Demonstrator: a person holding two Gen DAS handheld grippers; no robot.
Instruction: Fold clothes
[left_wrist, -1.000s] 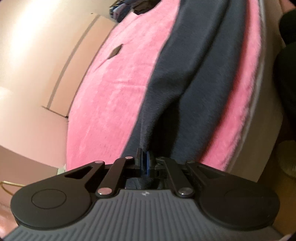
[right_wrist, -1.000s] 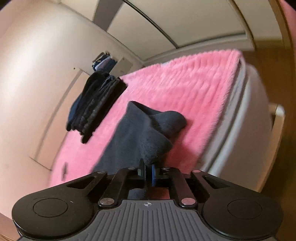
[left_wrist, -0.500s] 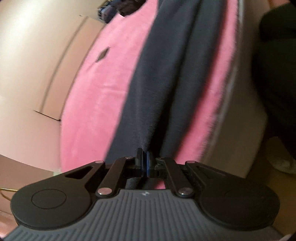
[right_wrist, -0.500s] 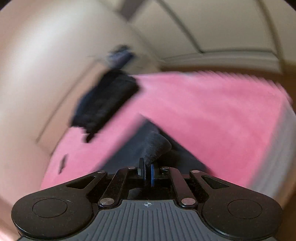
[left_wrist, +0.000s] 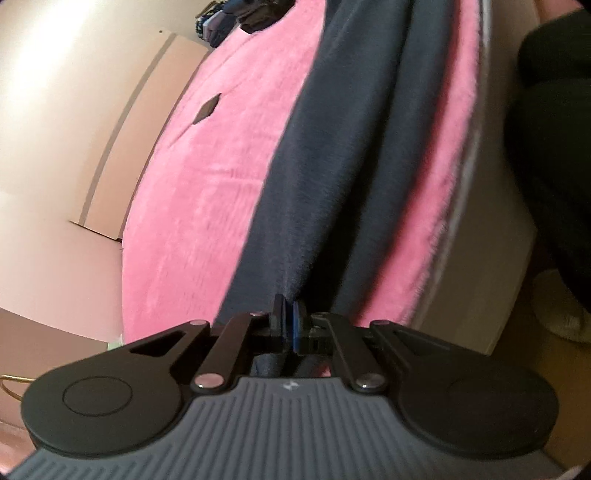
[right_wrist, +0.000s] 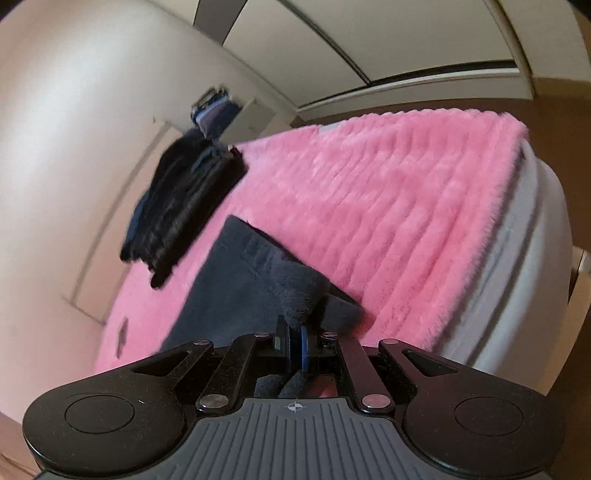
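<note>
Dark garment (right_wrist: 240, 295) now flatter on pink blanket (right_wrist: 388, 206), both tools (left_wrist: 287, 325) (right_wrist: 293, 343) pinching its near edge, open blanket rightward.

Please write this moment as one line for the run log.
step: fold in progress | left gripper: shut on navy garment | right gripper: shut on navy garment | surface: pink blanket | nearby: dark clothes pile
</note>
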